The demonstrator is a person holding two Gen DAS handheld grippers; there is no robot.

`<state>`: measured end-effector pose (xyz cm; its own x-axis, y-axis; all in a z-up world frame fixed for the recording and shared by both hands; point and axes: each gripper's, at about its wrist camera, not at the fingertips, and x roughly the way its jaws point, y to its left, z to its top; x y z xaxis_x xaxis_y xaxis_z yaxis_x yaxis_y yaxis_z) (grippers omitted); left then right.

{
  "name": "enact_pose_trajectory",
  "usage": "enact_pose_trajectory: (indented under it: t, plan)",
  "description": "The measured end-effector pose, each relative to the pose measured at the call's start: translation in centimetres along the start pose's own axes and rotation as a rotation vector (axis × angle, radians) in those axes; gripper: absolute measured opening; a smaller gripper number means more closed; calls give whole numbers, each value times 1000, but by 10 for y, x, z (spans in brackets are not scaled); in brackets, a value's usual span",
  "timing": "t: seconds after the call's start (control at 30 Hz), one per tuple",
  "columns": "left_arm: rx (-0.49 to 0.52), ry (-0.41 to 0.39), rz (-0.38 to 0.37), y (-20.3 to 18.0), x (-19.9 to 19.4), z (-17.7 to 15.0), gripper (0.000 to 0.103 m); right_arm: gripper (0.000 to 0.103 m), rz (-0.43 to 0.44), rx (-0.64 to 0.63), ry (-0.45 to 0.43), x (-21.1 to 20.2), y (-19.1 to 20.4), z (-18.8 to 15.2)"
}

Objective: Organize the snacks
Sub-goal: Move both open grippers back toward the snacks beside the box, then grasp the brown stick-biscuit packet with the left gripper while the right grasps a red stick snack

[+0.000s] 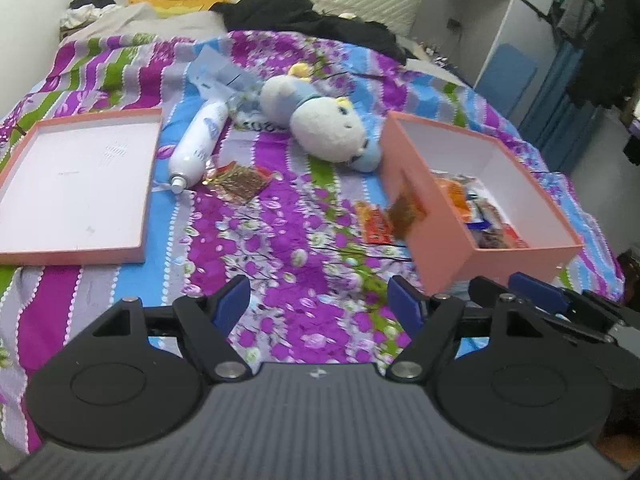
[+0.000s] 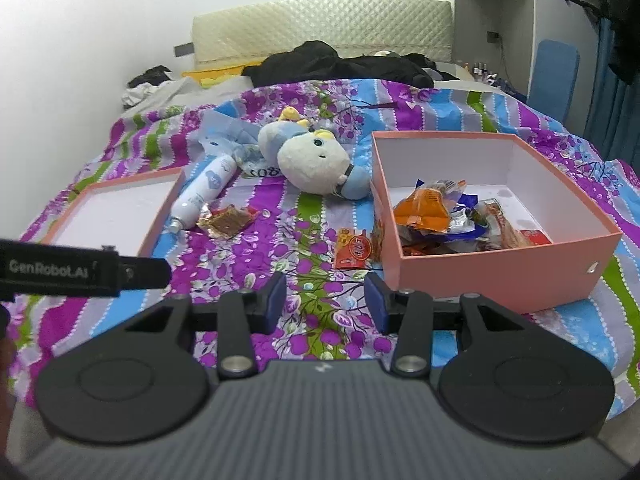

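Nearest the cameras, the left gripper (image 1: 320, 300) was seen with its jaws spread wide over the flowered bedspread (image 1: 280, 248), nothing between them; the right gripper (image 2: 326, 304) was likewise held apart, more narrowly, and empty. Just beyond the right gripper, an orange-red snack packet (image 2: 354, 249) was found lying on the bedspread, close against the near left corner of the pink box (image 2: 500, 264), with a second brownish packet (image 1: 404, 212) propped against that box's wall. Inside the box, a heap of snack wrappers (image 2: 440, 216) was piled toward the near side. Further left, a gold-and-brown snack packet (image 2: 228, 220) lay beside the cap end of a white bottle (image 2: 204, 192), next to the shallow pink lid (image 2: 120, 216), which lay upturned. Between lid and box, a plush toy (image 2: 316, 160) was sprawled on its side, its blue end touching the box's far corner. Behind it, crumpled blue packaging (image 1: 216, 76) and dark clothing (image 2: 340, 64) were spread before the quilted headboard (image 2: 320, 24).
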<state>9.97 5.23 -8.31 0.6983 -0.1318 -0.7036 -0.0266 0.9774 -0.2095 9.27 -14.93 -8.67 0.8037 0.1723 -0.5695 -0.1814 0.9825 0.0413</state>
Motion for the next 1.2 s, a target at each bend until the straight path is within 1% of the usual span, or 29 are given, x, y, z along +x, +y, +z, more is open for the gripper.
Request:
enact_pose_trajectory:
  t: [0.17,0.3,0.47,0.67,0.73,0.87,0.97,1.03,1.1,1.13,1.2]
  plan:
    - [20,17,48,30,49,20,79,45,-24,-62,11,51,23,-4]
    - [41,48,70,56,98,41,79,45,-71,-133,24,96,36,-3]
    - [96,85,75,75,159,64,80,45,-153,-219,95,159,39,-4]
    - [188,93,98,80,224,86,80,44,-246,-353,169,222,41,-9]
    - [221,93,108,80,241,92,80,44,-260,-401,185,236,43,-11]
    - [285,88,109,74,265,100,80,44,-303,-517,169,253,50,-13]
    - [344,95,146,68,283,103,80,44,-334,-566,169,261,48,-13]
    - [373,107,155,66,293,103,80,44,-350,-579,181,265,44,-13]
    - [401,138,172,64,304,102,80,43,-365,-611,182,267,45,-14]
    - [411,144,183,64,308,102,80,42,-372,-631,183,268,46,-15]
    - [411,145,185,65,312,101,80,34,-371,-646,192,271,46,-17]
